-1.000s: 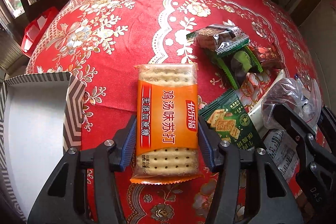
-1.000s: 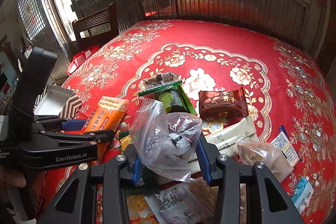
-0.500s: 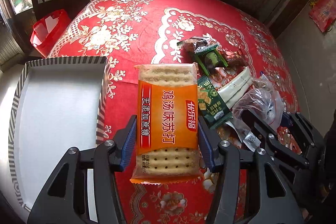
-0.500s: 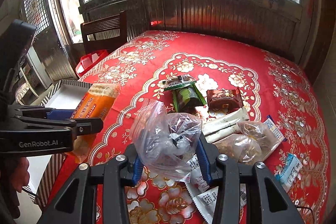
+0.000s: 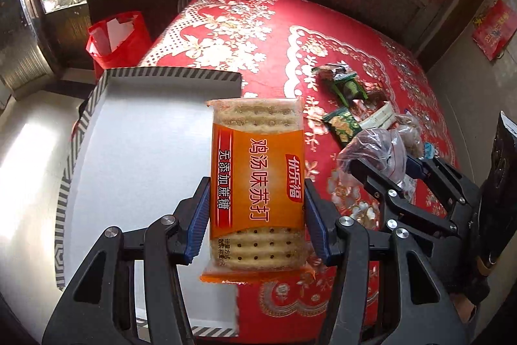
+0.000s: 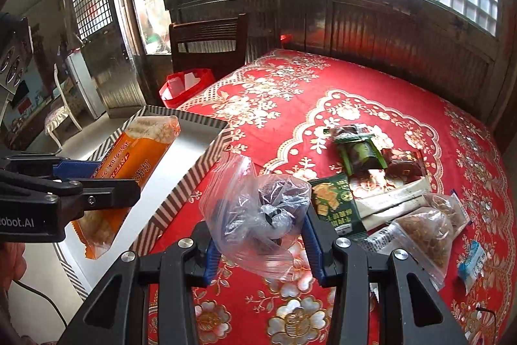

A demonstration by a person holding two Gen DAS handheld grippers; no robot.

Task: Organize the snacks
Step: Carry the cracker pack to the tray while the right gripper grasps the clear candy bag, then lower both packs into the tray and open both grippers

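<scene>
My left gripper (image 5: 257, 215) is shut on an orange cracker packet (image 5: 257, 180), which hangs over the right side of a white box (image 5: 135, 157) with a striped rim. In the right wrist view the same cracker packet (image 6: 129, 164) sits above that box (image 6: 194, 147) at the left. My right gripper (image 6: 261, 235) is shut on a clear plastic bag (image 6: 258, 209) with dark sweets inside, held above the red tablecloth beside the box. From the left wrist view, the right gripper (image 5: 387, 180) with its bag (image 5: 374, 147) shows at the right.
More snacks lie on the red flowered tablecloth (image 6: 323, 105): green packets (image 6: 358, 151), a green cracker packet (image 6: 336, 202), a white packet (image 6: 394, 196), a bag of nuts (image 6: 426, 225) and a small blue packet (image 6: 471, 261). A wooden chair (image 6: 210, 41) and a red bag (image 6: 184, 86) stand beyond the box.
Both grippers have risen and moved left with their loads. The cracker packet, earlier over the tablecloth, is now partly over the box. The snack pile lies farther off.
</scene>
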